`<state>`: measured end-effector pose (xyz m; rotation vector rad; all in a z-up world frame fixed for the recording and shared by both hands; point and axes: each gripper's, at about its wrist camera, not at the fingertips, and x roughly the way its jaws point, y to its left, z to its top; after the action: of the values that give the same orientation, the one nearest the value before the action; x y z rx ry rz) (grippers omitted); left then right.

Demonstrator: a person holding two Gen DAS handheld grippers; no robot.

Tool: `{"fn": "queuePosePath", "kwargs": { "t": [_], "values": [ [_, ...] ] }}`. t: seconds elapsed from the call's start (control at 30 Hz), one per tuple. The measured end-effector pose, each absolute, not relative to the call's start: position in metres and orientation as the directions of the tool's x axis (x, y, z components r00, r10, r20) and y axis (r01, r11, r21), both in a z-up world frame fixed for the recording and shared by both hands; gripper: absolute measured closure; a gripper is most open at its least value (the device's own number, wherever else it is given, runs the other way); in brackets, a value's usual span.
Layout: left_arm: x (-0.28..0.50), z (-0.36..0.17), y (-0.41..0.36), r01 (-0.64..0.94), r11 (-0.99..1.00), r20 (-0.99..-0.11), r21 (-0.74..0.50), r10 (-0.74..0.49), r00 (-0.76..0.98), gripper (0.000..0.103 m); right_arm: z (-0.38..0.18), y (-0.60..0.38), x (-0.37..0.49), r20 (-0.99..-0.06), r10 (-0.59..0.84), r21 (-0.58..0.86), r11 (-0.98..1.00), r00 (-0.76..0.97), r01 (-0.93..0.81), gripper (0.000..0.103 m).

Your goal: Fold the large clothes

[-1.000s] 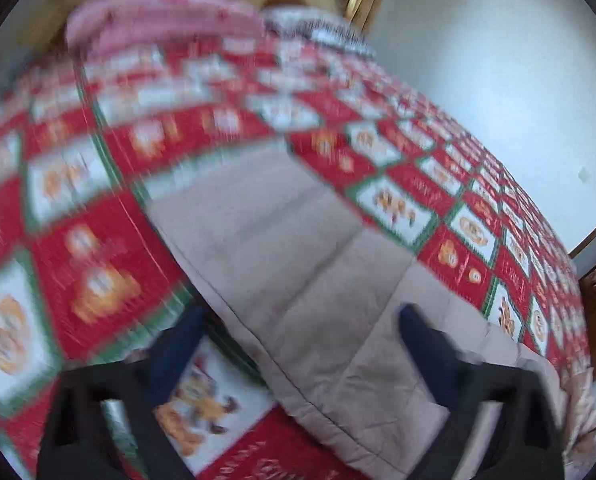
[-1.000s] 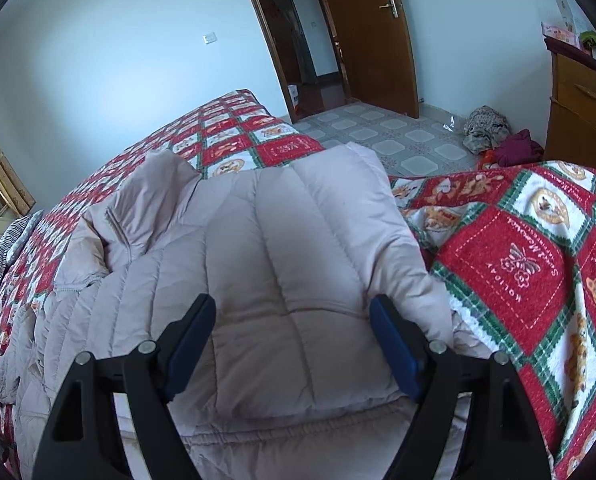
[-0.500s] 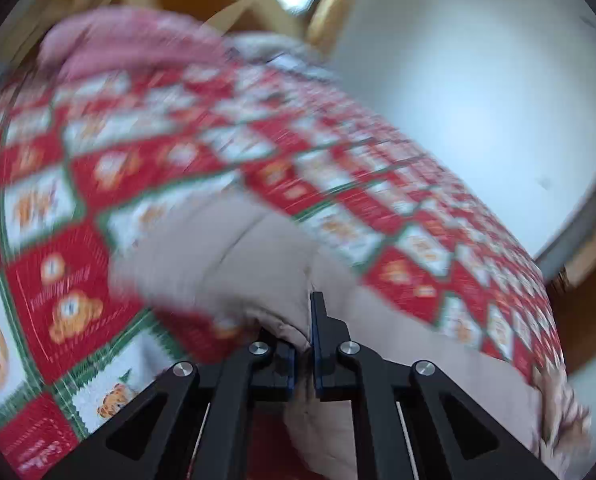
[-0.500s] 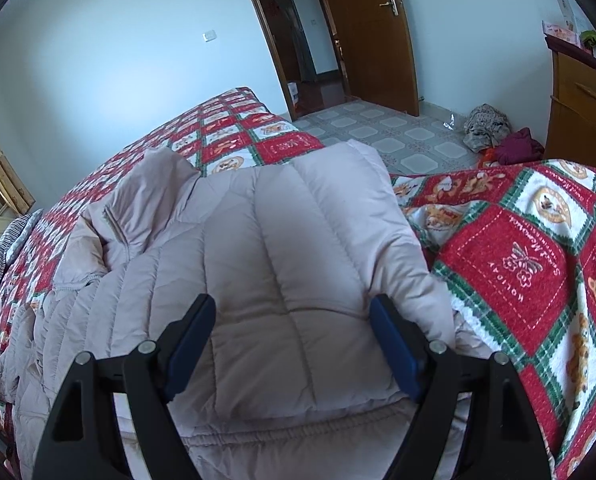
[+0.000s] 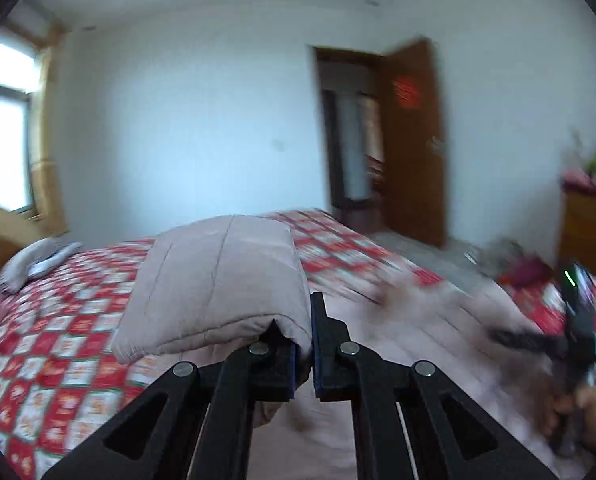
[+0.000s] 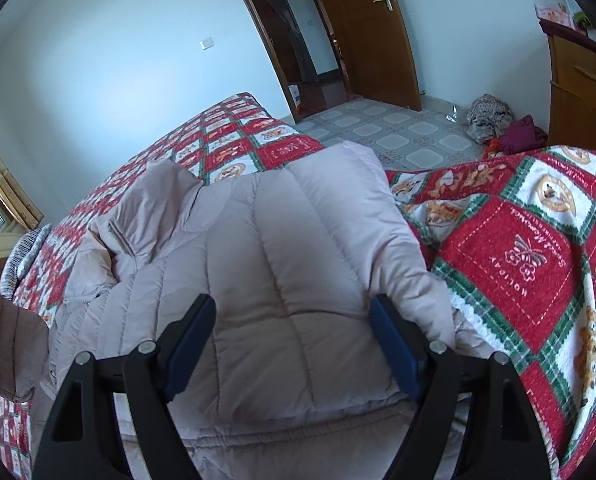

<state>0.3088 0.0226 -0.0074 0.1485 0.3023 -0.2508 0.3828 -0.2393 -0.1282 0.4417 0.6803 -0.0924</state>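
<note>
My coat (image 6: 282, 280) is pale beige, quilted; the bedspread (image 6: 513, 256) under it is red, white and green checks with bears.

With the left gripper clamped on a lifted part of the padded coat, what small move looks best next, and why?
Probably carry the pinched flap across and lay it on the coat's body. The left gripper is shut on the beige padded coat, holding that part raised above the bed quilt, while the right gripper rests open over the already folded section.
</note>
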Motion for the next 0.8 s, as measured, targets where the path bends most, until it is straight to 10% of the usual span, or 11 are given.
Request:
{"fn": "queuePosePath", "kwargs": {
  "t": [0.27,0.37,0.57,0.8],
  "values": [
    [0.329,-0.106,-0.075,0.409,0.879,-0.565,0.247,-0.212,0.797,0.095,-0.128,-0.241,0.383,-0.621,0.077,0.387,0.895,0.78,0.22,0.021],
    [0.325,-0.127,-0.098,0.488,0.824,-0.662,0.289,-0.196,0.724,0.07,-0.128,-0.242,0.382,-0.621,0.082,0.392,0.894,0.779,0.219,0.021],
    [0.285,-0.109,-0.079,0.555,0.77,-0.655,0.313,-0.248,0.713,0.022,-0.128,-0.243,0.382,-0.621,0.083,0.394,0.893,0.78,0.219,0.021],
    [0.255,-0.063,0.03,0.466,0.884,-0.591,0.037,-0.357,0.724,0.02,-0.099,-0.228,0.361,-0.53,0.075,0.363,0.92,0.844,0.146,0.02]
  ]
}}
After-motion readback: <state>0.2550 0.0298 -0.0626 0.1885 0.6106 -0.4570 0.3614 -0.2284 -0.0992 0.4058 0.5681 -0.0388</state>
